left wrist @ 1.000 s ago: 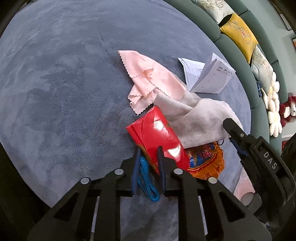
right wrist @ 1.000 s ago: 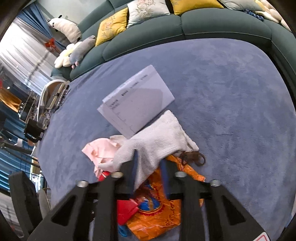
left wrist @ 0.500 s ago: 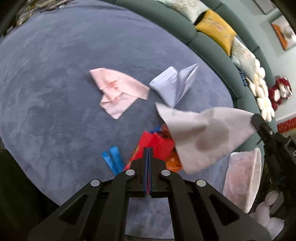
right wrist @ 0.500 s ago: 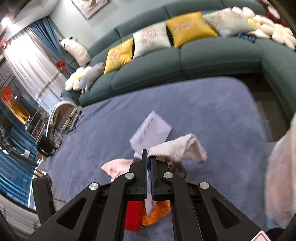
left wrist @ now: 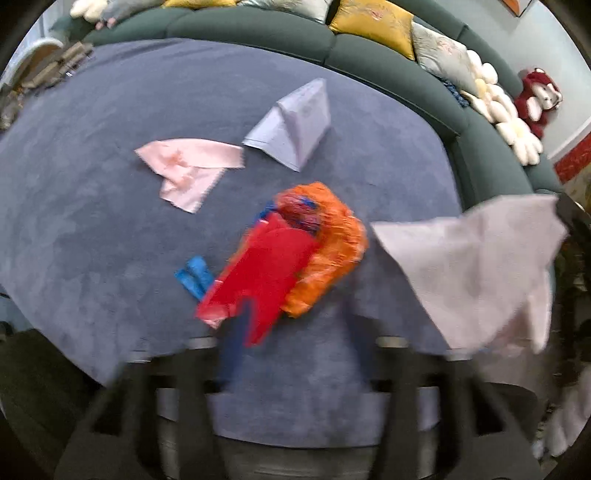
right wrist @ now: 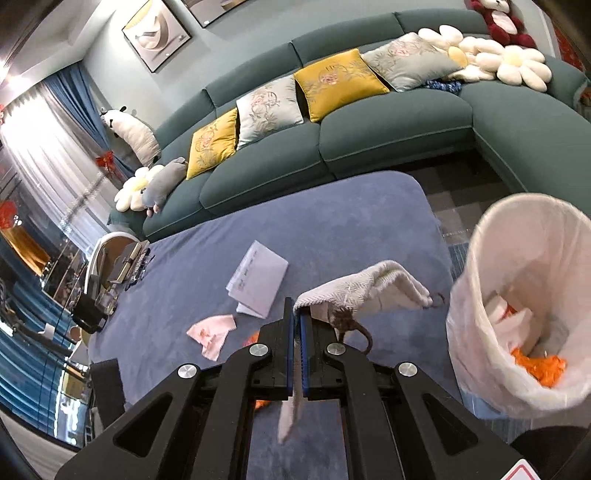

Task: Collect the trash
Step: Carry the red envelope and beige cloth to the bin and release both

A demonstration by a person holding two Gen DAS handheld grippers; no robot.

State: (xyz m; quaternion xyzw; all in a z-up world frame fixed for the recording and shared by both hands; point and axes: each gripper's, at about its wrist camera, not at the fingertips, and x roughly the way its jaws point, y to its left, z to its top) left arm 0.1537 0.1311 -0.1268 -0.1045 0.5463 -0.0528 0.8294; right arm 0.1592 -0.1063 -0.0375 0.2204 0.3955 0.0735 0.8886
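Since the right gripper (right wrist: pixel 297 328) only pinches the white cloth (right wrist: pixel 354 290) by an edge, it could slip short of the bin (right wrist: pixel 517 295); left gripper (left wrist: pixel 295 354) is opening, empty.

The right gripper (right wrist: pixel 297 325) has black angular fingers with triangular cut-outs, blue ribbed pads and round silver screw heads, while the blurred left gripper (left wrist: pixel 295 332) shows the same black frame.

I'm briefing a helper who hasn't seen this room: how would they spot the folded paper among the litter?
Start at the blue-grey table in front of the green sofa. The litter lies mid-table; the folded paper is the piece nearest the sofa, beside the pink cloth. It alone is stiff, pale and creased, with printed lines, standing up like a tent.
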